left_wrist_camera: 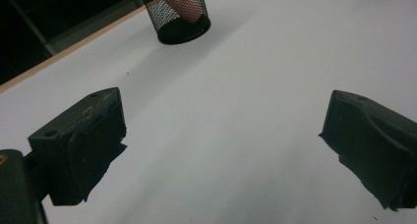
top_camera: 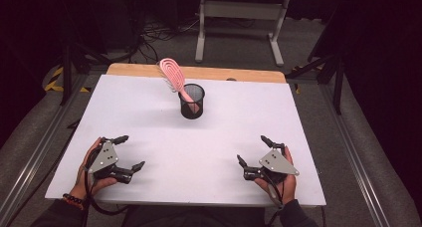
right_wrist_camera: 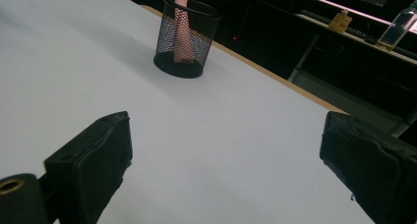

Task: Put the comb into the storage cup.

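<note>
Pink brush (top_camera: 174, 77) stood handle-down in the mesh cup (top_camera: 192, 101) at desk (top_camera: 149, 117) centre-far, long axis tilted up-left. Left gripper (top_camera: 128, 152) and right gripper (top_camera: 252, 150) both spread, empty, near the front edge; roughly equidistant, cup forward between them.

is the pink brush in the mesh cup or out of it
In. The pink brush stands handle-down inside the black mesh cup, leaning over the rim with its head sticking out above.
</note>
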Demonstrator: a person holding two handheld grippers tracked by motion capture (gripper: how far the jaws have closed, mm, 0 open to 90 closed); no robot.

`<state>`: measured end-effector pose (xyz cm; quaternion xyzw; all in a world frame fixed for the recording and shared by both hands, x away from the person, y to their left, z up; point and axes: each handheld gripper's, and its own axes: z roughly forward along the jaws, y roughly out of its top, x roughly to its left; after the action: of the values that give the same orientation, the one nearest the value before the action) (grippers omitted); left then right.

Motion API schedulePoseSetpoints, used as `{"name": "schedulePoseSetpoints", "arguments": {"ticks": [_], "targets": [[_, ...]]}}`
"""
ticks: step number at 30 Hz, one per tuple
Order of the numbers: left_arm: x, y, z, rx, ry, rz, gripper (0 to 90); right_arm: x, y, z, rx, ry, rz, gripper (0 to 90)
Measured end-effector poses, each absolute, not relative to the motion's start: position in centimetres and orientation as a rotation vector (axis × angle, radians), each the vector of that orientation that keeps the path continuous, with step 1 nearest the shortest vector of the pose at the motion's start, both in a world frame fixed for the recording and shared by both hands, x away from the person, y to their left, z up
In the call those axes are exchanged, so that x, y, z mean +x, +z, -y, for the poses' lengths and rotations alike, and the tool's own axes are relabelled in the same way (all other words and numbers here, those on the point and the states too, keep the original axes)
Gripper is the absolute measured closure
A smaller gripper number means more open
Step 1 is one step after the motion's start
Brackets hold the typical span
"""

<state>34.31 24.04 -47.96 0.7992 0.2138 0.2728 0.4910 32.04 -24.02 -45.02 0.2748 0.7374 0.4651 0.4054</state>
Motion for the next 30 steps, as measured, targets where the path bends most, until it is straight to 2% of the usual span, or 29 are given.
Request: {"name": "schedulePoseSetpoints", "arguments": {"ticks": [10, 30], "targets": [[34.16, -47.88, -24.94, 1.909, 0.672, -0.577, 3.4, 32.01, -45.03, 24.3, 0.677, 1.184, -1.871, 5.3], [33.96, -47.57, -25.04, 1.877, 0.664, -0.551, 3.6, 32.12, -45.2, 24.12, 0.687, 1.192, -1.874, 5.6]]}}
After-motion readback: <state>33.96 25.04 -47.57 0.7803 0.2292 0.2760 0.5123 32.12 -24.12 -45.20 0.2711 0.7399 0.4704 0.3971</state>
